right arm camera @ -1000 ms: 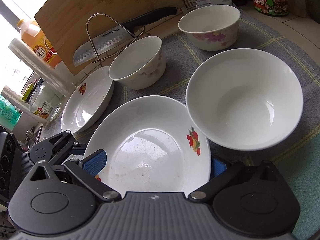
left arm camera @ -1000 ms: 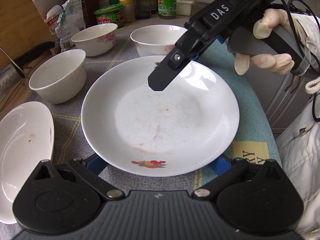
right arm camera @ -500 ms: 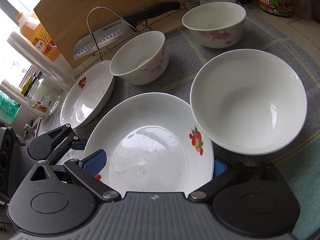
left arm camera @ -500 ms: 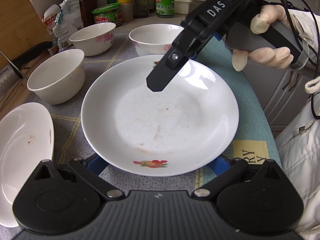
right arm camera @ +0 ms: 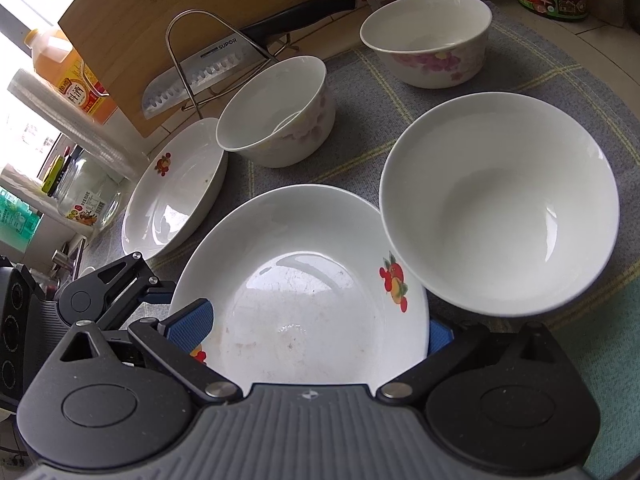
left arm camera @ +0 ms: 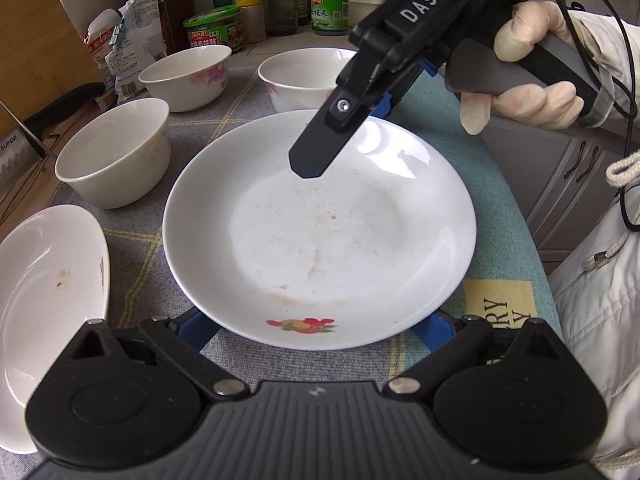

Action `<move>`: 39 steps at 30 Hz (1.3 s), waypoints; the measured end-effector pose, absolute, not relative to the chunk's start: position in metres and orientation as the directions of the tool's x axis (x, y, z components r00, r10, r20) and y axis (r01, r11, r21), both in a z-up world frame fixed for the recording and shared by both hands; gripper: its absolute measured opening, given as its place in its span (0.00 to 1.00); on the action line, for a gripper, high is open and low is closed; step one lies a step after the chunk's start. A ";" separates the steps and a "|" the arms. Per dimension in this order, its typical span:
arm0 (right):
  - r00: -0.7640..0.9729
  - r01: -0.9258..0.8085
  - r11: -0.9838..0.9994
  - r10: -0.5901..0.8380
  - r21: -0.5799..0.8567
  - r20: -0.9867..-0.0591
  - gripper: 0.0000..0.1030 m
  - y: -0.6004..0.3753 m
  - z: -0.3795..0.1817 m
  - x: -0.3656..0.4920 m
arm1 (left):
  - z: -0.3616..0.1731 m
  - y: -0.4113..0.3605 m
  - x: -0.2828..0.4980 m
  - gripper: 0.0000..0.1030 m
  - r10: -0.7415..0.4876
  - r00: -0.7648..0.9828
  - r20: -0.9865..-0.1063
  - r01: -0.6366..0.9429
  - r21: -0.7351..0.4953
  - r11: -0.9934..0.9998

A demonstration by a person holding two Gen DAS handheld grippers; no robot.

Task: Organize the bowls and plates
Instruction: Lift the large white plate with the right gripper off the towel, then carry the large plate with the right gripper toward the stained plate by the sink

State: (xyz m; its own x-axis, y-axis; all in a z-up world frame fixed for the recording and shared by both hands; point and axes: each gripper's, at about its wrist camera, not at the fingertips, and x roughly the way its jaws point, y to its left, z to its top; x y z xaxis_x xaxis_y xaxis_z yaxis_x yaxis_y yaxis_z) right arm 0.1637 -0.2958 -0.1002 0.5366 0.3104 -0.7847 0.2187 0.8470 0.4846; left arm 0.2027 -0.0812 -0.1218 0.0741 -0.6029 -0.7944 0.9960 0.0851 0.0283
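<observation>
A white plate with a fruit print [left arm camera: 320, 236] lies on the grey cloth, between my two grippers; it also shows in the right wrist view [right arm camera: 296, 296]. My left gripper [left arm camera: 316, 330] is open, its blue pads [left arm camera: 192, 326] under the plate's near rim. My right gripper [right arm camera: 316, 330] is open at the plate's far rim, blue pads [right arm camera: 188, 320] on either side; in the left wrist view one black finger [left arm camera: 320, 148] hangs over the plate. A second plate [right arm camera: 176, 188] lies at the left. Three bowls stand behind: [right arm camera: 500, 204], [right arm camera: 276, 112], [right arm camera: 428, 36].
A wooden cutting board [right arm camera: 160, 20] and a knife [right arm camera: 208, 72] in a wire rack stand at the back left. Jars [left arm camera: 214, 34], bottles and a food packet [left arm camera: 124, 48] line the back. The counter edge and cabinets [left arm camera: 560, 184] are at the right.
The view from the right gripper has shifted slightly, with the bowls sliding a little toward the right and up in frame. The left gripper and the plate stay nearly still.
</observation>
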 end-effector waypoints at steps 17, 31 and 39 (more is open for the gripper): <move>0.501 0.183 0.832 0.379 0.523 -0.778 1.00 -0.288 -0.101 0.159 | -0.119 -0.067 0.190 0.95 -0.583 0.064 -0.810 0.996 0.019 0.083; 0.461 0.150 0.833 0.418 0.533 -0.783 1.00 -0.292 -0.099 0.168 | -0.120 -0.065 0.190 0.97 -0.597 0.070 -0.799 0.996 0.027 0.081; 0.443 0.131 0.840 0.425 0.526 -0.789 1.00 -0.289 -0.096 0.169 | -0.118 -0.065 0.191 0.94 -0.592 0.089 -0.801 0.994 0.035 0.101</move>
